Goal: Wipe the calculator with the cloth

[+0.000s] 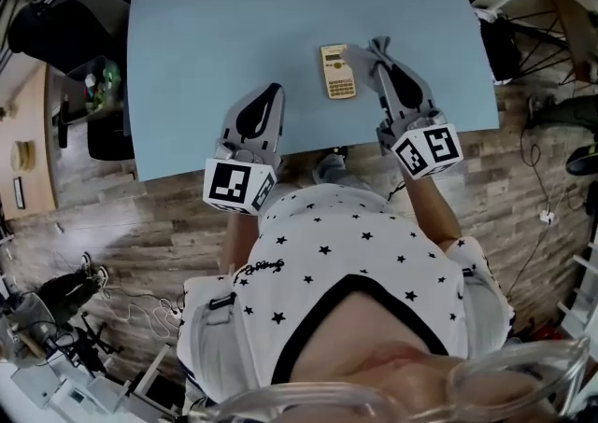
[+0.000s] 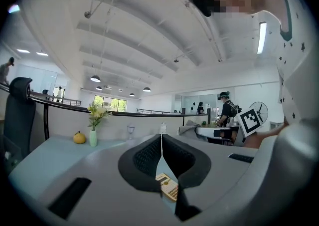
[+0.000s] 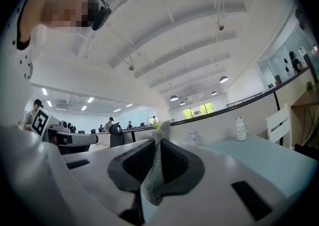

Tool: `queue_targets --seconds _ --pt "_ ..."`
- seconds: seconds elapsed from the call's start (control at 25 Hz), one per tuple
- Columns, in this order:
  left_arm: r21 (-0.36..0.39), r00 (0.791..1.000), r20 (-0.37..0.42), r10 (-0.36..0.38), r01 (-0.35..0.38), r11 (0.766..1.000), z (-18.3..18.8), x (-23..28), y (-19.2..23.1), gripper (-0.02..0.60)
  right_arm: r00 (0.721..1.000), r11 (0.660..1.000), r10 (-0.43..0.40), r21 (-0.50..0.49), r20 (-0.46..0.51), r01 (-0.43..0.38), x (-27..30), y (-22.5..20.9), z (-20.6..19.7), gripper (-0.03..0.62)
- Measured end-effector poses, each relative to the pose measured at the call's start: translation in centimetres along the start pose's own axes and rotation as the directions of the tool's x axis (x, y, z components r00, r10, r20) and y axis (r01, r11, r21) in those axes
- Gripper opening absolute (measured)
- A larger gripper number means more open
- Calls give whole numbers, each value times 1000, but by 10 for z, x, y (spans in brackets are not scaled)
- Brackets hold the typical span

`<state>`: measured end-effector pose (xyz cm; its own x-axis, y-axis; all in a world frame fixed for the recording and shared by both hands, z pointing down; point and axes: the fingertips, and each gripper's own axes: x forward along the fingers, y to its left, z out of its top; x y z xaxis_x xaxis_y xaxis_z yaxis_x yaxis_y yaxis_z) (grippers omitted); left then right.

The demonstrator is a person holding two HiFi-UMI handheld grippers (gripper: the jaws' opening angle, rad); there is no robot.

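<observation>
Pale blue tabletop [image 1: 234,29] fills the head view, with my left hand-held gripper [image 1: 273,91] near its front edge. My right hand-held gripper [image 1: 379,46] is just right of the calculator [image 1: 338,71], which lies flat between the two. Only the right gripper view shows those jaws clamped on the grey cloth [image 3: 153,167]; the left gripper view shows my left jaws pressed together, empty.

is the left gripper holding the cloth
No, the left gripper is shut with nothing between its jaws; the cloth is pinched in the right gripper.
</observation>
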<state>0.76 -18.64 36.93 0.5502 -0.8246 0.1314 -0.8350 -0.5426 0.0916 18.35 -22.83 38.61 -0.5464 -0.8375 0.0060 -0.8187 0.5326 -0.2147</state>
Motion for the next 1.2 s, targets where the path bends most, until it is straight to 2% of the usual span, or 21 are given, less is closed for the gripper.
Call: queue_targets --seconds 0.28,0.56,0.92,1.2 --pt "-8 996 -6 89 -90 996 -3 7 3 32 996 998 47 55 -71 -43 32 -21 -31 31" --pt "-15 986 -26 164 -165 986 -6 -8 25 32 981 997 58 60 -183 -47 71 -19 -80 31" --pt "-12 970 -38 240 -241 971 2 -23 56 32 932 1000 22 15 -361 -18 106 -23 -150 31" --pt "-23 958 -56 281 -282 959 -3 -31 69 32 889 1000 -3 -20 -457 -7 116 -32 -191 31"
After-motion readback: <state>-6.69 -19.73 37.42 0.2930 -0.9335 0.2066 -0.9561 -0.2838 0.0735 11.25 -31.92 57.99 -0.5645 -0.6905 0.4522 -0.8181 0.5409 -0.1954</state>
